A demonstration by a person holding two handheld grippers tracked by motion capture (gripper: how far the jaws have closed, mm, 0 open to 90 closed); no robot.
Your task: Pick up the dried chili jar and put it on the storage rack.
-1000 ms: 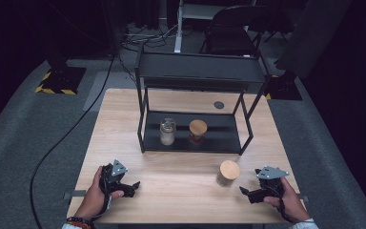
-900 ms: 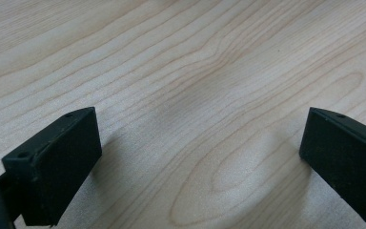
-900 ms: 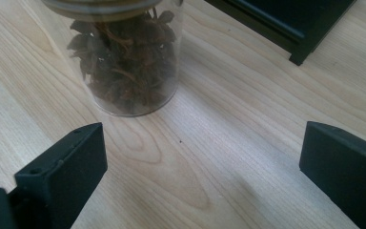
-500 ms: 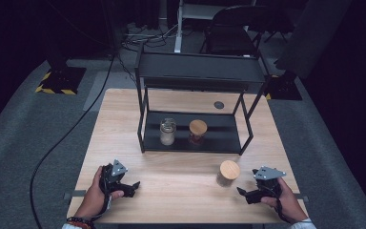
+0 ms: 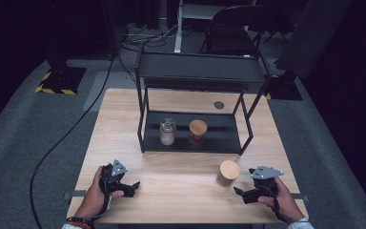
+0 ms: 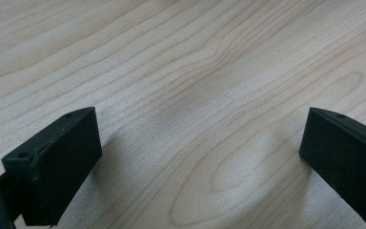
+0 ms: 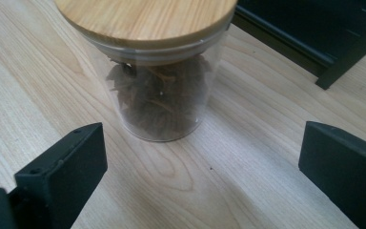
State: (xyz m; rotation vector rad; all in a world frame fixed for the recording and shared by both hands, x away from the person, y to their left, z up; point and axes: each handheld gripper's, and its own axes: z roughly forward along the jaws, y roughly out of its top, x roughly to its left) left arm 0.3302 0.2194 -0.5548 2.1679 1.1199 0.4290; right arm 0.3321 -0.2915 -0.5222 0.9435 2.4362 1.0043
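Note:
A glass jar with a wooden lid [image 5: 228, 173] stands on the wooden table [image 5: 181, 191] at the front right; it holds dark dried pieces [image 7: 159, 95]. My right gripper [image 5: 240, 194] is open just right of and nearer than the jar, its jaws wide apart [image 7: 205, 167] and aimed at the jar without touching it. My left gripper [image 5: 132, 187] rests open at the front left, its jaws [image 6: 200, 157] over bare wood with nothing between them.
A black two-level rack [image 5: 198, 74] stands mid-table. Its lower shelf holds a clear glass jar [image 5: 167, 132] and a wooden-lidded jar [image 5: 198, 131]. A small dark disc [image 5: 218, 105] lies behind the rack. A cable [image 5: 66, 138] runs over the floor on the left.
My right gripper has edged slightly left toward the jar. The left gripper has not moved.

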